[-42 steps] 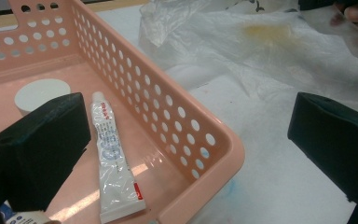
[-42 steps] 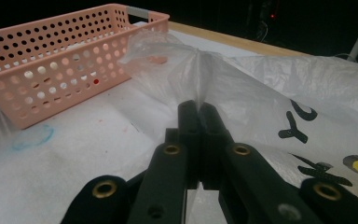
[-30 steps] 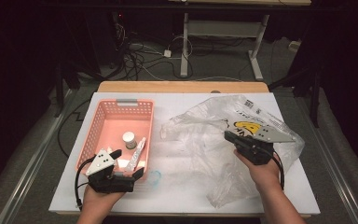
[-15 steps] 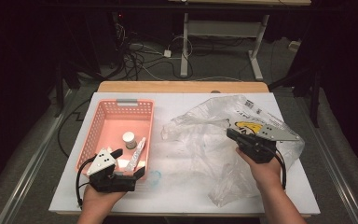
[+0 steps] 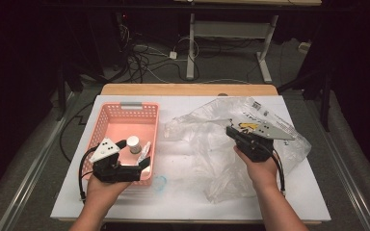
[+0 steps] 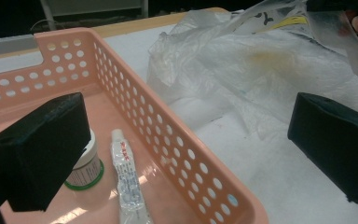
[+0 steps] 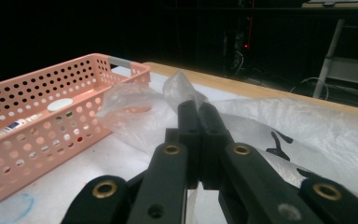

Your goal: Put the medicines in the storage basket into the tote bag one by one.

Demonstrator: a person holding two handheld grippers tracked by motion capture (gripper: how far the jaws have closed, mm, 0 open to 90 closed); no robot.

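Note:
A crumpled clear plastic bag (image 5: 207, 144) with yellow and black print lies across the table's right half. My right gripper (image 5: 236, 132) rests on top of it, shut on a fold of the bag (image 7: 179, 86) that sticks up past its fingertips (image 7: 189, 112). A pink perforated basket (image 5: 107, 126) stands at the left, holding a small white jar (image 5: 133, 143) and a clear tube (image 5: 145, 149). My left gripper (image 5: 132, 156) hovers over the basket's near right corner, jaws wide open and holding nothing. In the left gripper view its jaws straddle the basket wall (image 6: 177, 140), with the jar (image 6: 86, 168) and tube (image 6: 126, 177) below.
The white table top (image 5: 183, 192) has a faint blue ring mark (image 5: 160, 182) just right of the basket's near corner. A wooden strip (image 5: 188, 89) runs along the far edge. Beyond it are a dark floor, cables and a white desk frame (image 5: 192, 43).
My left gripper has risen a little and edged toward the basket. My right gripper has shifted slightly up and left in the high view, dragging the bag with it.

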